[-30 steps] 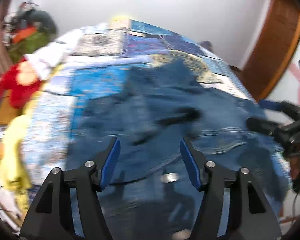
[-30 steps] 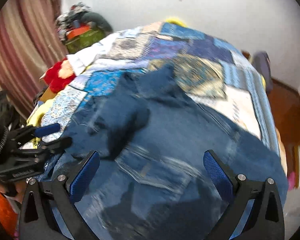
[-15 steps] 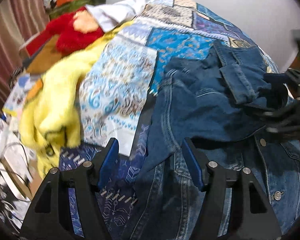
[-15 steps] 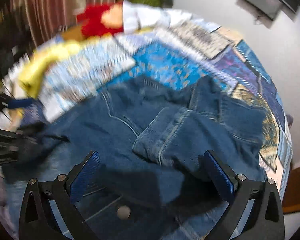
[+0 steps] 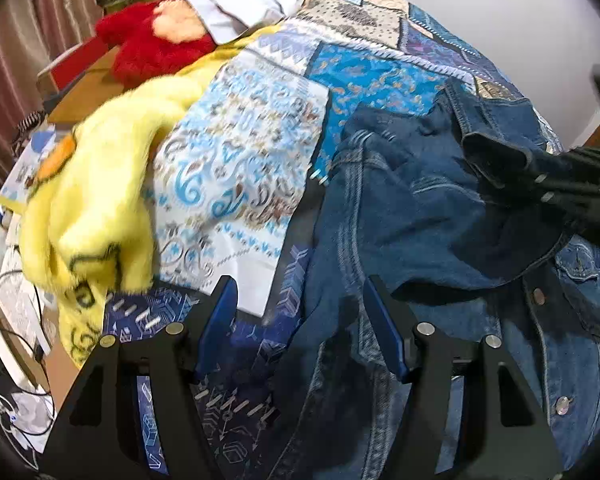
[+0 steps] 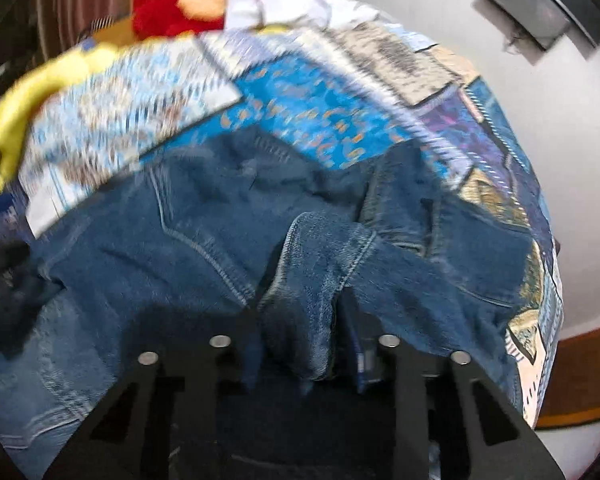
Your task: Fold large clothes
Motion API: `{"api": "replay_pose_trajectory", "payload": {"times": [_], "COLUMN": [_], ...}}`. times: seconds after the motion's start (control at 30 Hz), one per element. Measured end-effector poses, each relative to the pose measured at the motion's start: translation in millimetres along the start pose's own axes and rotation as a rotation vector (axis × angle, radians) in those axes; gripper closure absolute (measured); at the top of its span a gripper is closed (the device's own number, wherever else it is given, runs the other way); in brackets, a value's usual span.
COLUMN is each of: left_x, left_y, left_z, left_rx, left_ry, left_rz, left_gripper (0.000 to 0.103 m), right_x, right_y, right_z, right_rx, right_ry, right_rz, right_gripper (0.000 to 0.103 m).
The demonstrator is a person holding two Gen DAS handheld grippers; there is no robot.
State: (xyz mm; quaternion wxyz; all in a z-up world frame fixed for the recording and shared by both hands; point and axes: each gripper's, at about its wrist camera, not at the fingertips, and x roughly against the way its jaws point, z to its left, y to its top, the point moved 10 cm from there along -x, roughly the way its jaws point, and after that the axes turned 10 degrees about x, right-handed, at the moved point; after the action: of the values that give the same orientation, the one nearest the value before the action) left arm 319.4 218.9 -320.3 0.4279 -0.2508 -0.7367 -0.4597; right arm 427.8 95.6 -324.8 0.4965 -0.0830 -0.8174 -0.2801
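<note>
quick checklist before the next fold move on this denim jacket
1. Right gripper has cloth: ok, shut on a sleeve of the denim jacket.
2. Left gripper ready to grab: ok, open, over the jacket's edge, holding nothing.
3. Jacket lying flat: not ok, bunched and creased.
4. Room on the quilt for the fold: ok, bare patchwork beyond the jacket.
5. Yellow plush blanket apart from the jacket: ok, it lies off to the left.
6. Firmness of the right grip: cannot tell, picture is blurred.
</note>
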Motion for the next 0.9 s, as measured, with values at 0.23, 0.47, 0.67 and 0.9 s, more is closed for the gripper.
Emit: {"api": "replay_pose_trajectory", "payload": {"times": [0.23, 0.47, 0.67, 0.9], "left_x": [9.5, 8.9, -6.7, -52.6], "left_y": [13.6, 18.7, 27.9, 51.5], "left_z": [-35.9, -90.5, -142.6, -204.9], "left_rx": [-0.067, -0.148, -0.04, 0.124], "left_ry": [-0.002, -0.055, -0.239, -0.419], "left_rz": [-0.038, -0.02, 0.122, 0.296], "left_gripper": [0.039, 0.039, 0.039, 0.038], "right_x": [69.8, 108.9, 103.2, 45.2], "right_y": [-0.5, -69.8, -150.1, -222.2], "right_z": [-76.8, -137.9, -147.9, -121.8], "right_rx": [-0.205, -0.368, -0.312, -0.302], "right_ry": [-0.051, -0.051, -0.125, 0.029], "right_rz": [-0.164, -0.212, -0.109, 0.09], "right_gripper": [0.09, 0.091, 0.09, 0.09]}}
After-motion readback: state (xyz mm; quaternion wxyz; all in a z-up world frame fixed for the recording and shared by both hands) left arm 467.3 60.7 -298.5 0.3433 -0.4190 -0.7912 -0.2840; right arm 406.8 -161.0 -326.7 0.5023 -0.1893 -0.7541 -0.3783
